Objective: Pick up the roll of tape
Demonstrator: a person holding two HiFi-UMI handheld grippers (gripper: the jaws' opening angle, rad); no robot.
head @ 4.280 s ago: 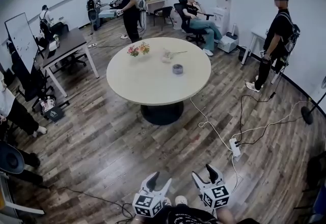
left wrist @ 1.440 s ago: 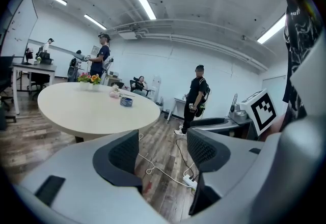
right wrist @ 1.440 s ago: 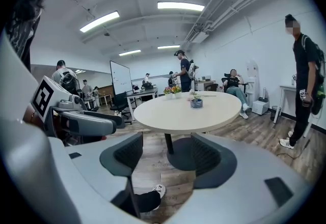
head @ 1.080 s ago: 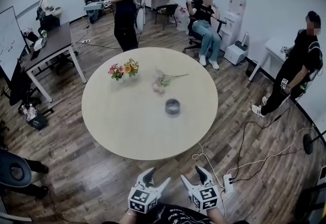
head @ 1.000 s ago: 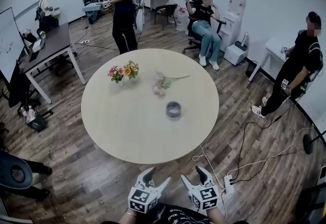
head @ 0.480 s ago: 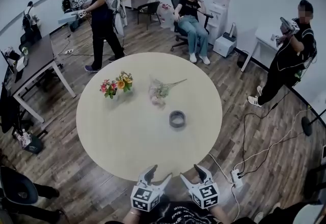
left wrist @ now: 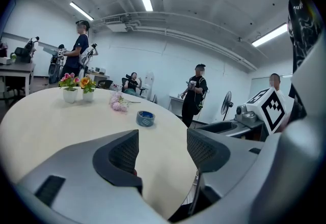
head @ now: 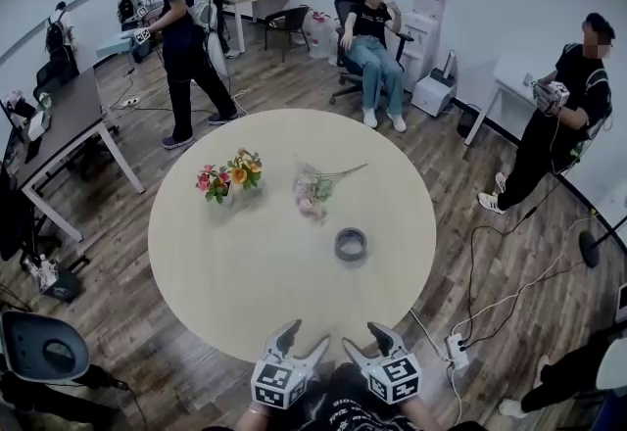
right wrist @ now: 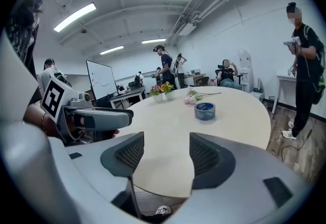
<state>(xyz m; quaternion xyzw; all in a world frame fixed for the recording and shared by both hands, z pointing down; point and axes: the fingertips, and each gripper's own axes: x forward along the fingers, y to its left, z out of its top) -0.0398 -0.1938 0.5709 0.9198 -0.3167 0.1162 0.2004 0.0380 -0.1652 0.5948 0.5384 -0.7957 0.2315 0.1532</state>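
Note:
A grey-blue roll of tape [head: 351,244] lies flat on the round beige table [head: 245,272], right of centre. It also shows in the left gripper view as the roll of tape [left wrist: 145,118] and in the right gripper view as the roll of tape [right wrist: 205,110]. My left gripper [head: 304,341] and right gripper [head: 364,339] hover side by side at the table's near edge, well short of the roll. The left gripper [left wrist: 162,149] stands open and empty. The right gripper [right wrist: 166,151] has wide jaws that are closing, with nothing between them.
Two small flower vases [head: 230,174] and a loose bouquet [head: 313,189] sit beyond the tape. People stand at the right [head: 563,116] and back left [head: 181,37]; one sits in a chair [head: 370,37]. A power strip [head: 457,351] with cables lies on the floor.
The table has come nearer in the head view, and both grippers now reach its near edge. The person at the back left has stepped along.

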